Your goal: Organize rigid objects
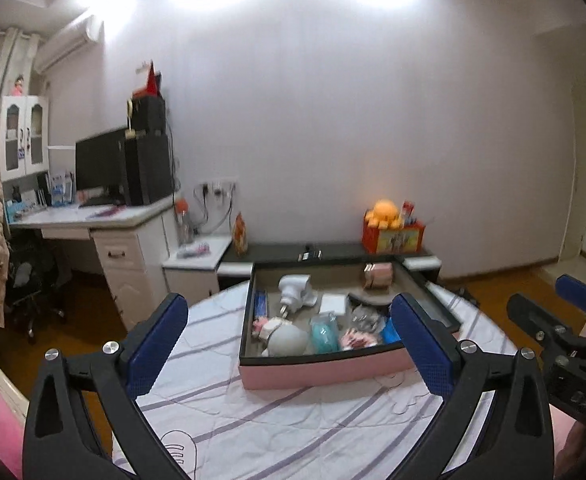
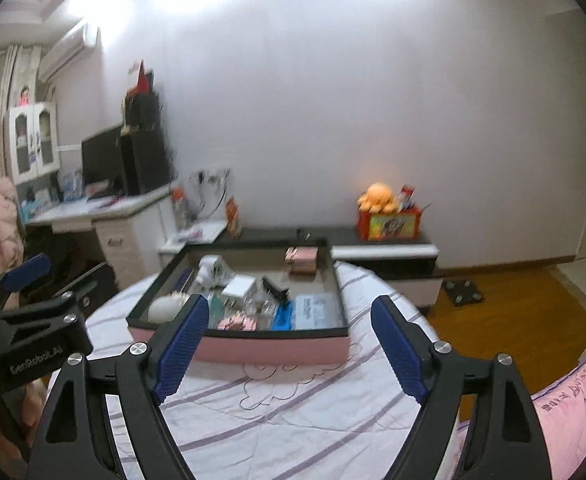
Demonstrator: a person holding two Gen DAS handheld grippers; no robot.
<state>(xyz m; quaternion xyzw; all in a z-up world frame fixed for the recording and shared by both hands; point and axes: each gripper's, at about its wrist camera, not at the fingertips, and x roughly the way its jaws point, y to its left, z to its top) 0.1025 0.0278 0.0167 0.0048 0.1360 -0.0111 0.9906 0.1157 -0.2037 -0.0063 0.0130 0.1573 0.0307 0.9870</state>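
A pink tray (image 1: 325, 372) with a dark rim sits on a bed (image 1: 253, 412) covered by a white sheet with purple stripes, and both grippers hang short of it with nothing between their blue pads. The left gripper (image 1: 289, 344) has its jaws spread wide, framing the tray's near wall; the right gripper (image 2: 289, 346) is likewise released, its jaws either side of the tray's near right corner. From the left view the tray's contents read best on the left side: a white plug (image 1: 295, 290), a grey-white ball (image 1: 287, 340), a teal packet (image 1: 325, 334) and a pink box (image 1: 379, 274) at the far wall. The right view shows what the left jaw hides there: a blue case (image 2: 285, 316) and a pale flat pack (image 2: 319, 310) at the near right, plus a white block (image 2: 239, 286). The small items in the middle are blurred, possibly clips. Each view catches the other gripper at its edge. Beyond the bed, an orange plush (image 2: 377, 196) tops a red box (image 2: 389, 224).
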